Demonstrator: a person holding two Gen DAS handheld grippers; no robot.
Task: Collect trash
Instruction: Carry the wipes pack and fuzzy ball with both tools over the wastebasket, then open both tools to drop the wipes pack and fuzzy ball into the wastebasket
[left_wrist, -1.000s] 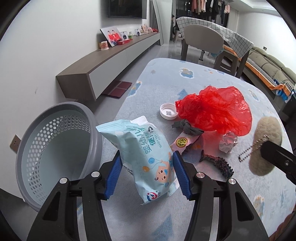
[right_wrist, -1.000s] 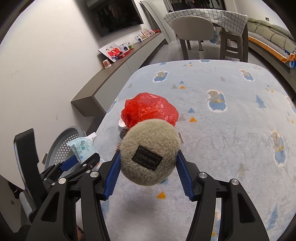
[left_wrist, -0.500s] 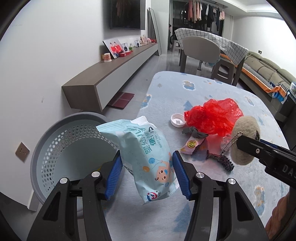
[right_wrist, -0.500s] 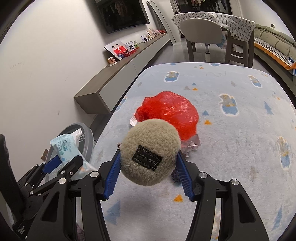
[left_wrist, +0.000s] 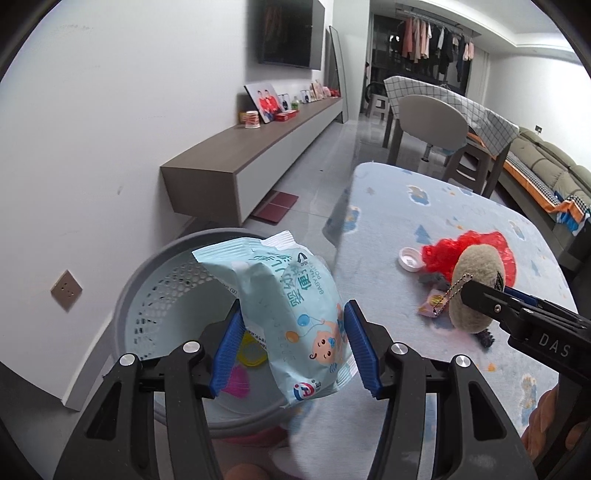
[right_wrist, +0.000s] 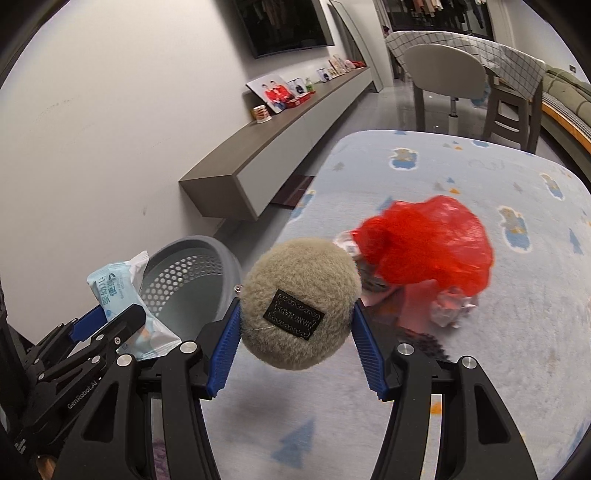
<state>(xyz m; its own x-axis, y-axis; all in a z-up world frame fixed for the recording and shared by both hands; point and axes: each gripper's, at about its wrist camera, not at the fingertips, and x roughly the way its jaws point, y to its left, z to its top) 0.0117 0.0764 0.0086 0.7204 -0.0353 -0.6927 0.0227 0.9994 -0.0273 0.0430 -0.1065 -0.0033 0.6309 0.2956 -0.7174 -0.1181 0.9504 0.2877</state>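
With a few bits already in the basket, the left tongs clamp the wipes pack over it, the right tongs clamp the plush ball, and the red bag and scraps remain on the worktop.

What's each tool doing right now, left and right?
Left tool: closed on the wipes pack, above the grey basket.
Right tool: closed on the fuzzy beige ball.
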